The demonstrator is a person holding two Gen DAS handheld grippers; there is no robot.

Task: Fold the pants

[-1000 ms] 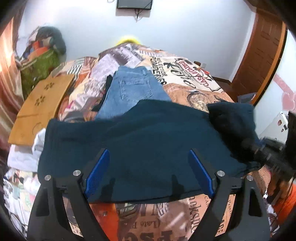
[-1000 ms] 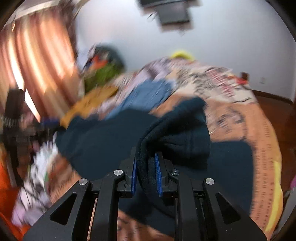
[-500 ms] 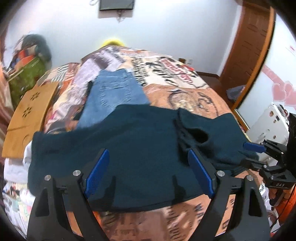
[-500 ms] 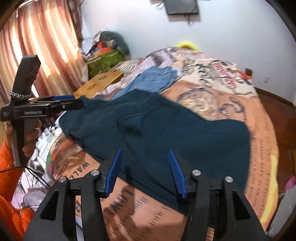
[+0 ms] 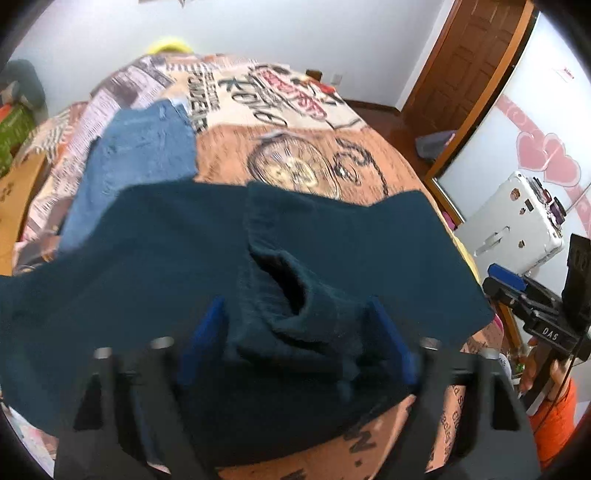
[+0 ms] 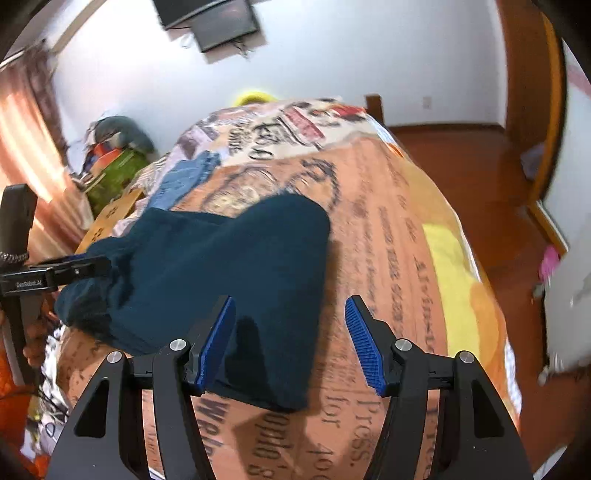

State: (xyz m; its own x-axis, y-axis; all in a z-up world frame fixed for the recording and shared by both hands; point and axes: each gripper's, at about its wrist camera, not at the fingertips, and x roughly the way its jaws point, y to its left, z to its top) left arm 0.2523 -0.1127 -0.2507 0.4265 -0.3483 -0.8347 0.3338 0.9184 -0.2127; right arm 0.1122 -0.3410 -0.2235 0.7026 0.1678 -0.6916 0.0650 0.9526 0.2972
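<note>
Moved in since half a second ago: left gripper (image 5: 295,336) now low over a bunched ridge of the dark teal fleece pants (image 5: 155,258), which before lay further ahead of it. Right gripper (image 6: 290,343) swung rightward, so pants now sit left of centre in its view instead of filling it.

Left jaws spread wide, two blue ribbed pads either side of a raised fold with a dark open hollow; not closed on it, contact unclear through blur. Right jaws also wide, empty, left pad (image 6: 218,343) over the near edge of the cloth, right pad (image 6: 364,347) over bare bedspread.

One pair of pants, thick, matte, fuzzy knit, lying spread across the near end of the bed, partly folded over itself, rounded lump at the far end in the right view. Also seen there: the left gripper (image 6: 70,271), black, at the pants' left edge.

One printed bedspread (image 6: 399,236), orange and cream, newspaper lettering, clock motif. One pair of light blue denim jeans (image 5: 136,155) beyond the teal pants, flat, edge tucked under them. One tan wooden board (image 6: 110,218) left of the bed. One white hard case (image 5: 517,221) by the right wall. One dark wall-mounted screen (image 6: 218,22). One brown wooden door (image 5: 461,70).
</note>
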